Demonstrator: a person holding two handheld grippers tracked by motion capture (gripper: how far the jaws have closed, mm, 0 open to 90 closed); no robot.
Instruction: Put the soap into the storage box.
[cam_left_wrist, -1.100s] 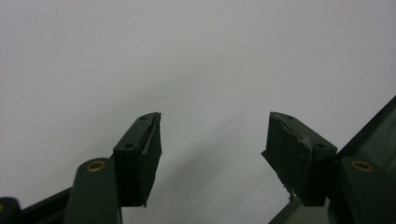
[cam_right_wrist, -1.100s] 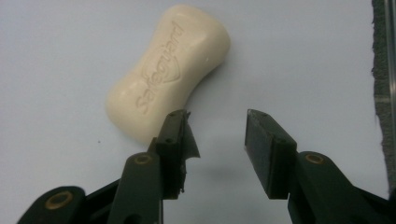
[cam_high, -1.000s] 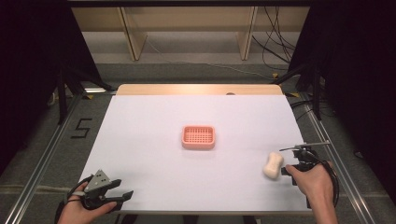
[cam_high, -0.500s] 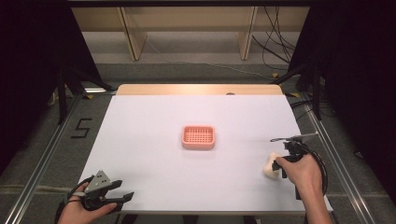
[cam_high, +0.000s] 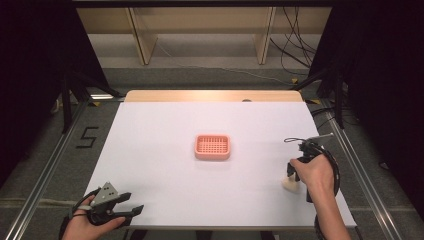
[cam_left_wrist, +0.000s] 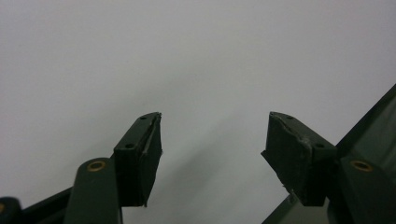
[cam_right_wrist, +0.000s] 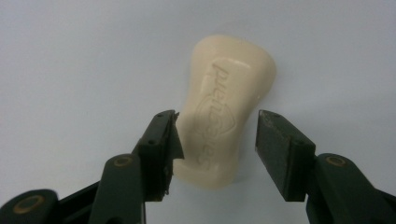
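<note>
A cream bar of soap (cam_right_wrist: 227, 93) with an embossed logo lies flat on the white table. My right gripper (cam_right_wrist: 217, 117) is open and lowered over it, one jaw on each side of the bar's near half; the left jaw is at the soap's edge and the right jaw stands slightly off it. In the high view the soap (cam_high: 289, 184) peeks out below the hand holding the right gripper (cam_high: 293, 173) near the table's right side. A pink slotted soap dish (cam_high: 212, 146) sits mid-table. My left gripper (cam_high: 131, 210) rests open at the front left corner, nothing between its jaws (cam_left_wrist: 215, 116).
The white table (cam_high: 160, 130) has a wooden strip along its far edge. Metal rails run along both sides. Cables trail from the right gripper toward the table's right edge.
My right gripper has moved left and down over the soap, so its jaws now straddle the bar. The left gripper has stayed still.
</note>
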